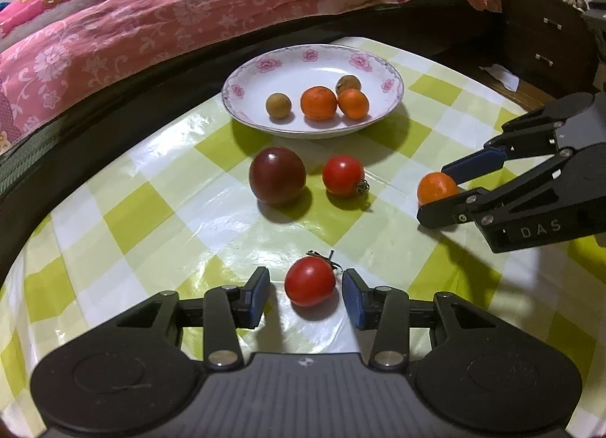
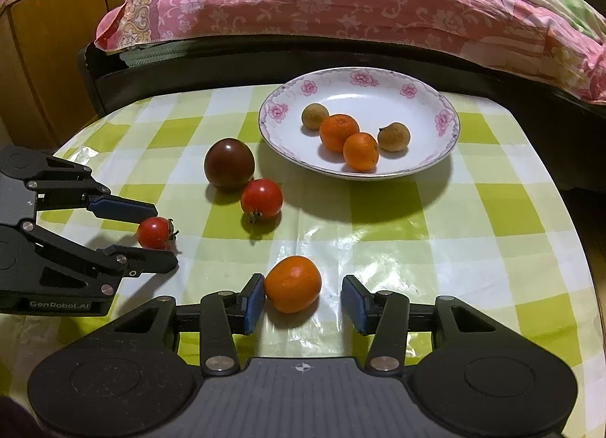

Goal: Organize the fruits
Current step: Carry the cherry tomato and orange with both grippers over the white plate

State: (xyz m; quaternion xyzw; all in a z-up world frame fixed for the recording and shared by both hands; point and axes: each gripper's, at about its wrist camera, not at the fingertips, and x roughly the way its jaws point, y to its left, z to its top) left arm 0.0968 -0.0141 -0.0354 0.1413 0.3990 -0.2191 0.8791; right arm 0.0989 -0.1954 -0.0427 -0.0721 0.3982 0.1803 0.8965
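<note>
Left gripper point(image 1: 306, 288): jaws spread, a small red tomato point(image 1: 310, 286) lying on the checked tablecloth point(image 1: 151, 211) between them, clear of both pads. Right gripper point(image 2: 303, 296): jaws spread around a tangerine point(image 2: 292, 284), which touches only the left pad point(image 2: 253, 301). The flowered plate point(image 2: 435, 158) beyond holds two tangerines and two brown fruits; a dark tomato point(image 1: 277, 175) and another red tomato point(image 1: 343, 175) lie before it.

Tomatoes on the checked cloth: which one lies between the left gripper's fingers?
The small red tomato with the dark stem, between the open left gripper. The other red tomato and the large dark tomato sit farther off, near the plate.
</note>
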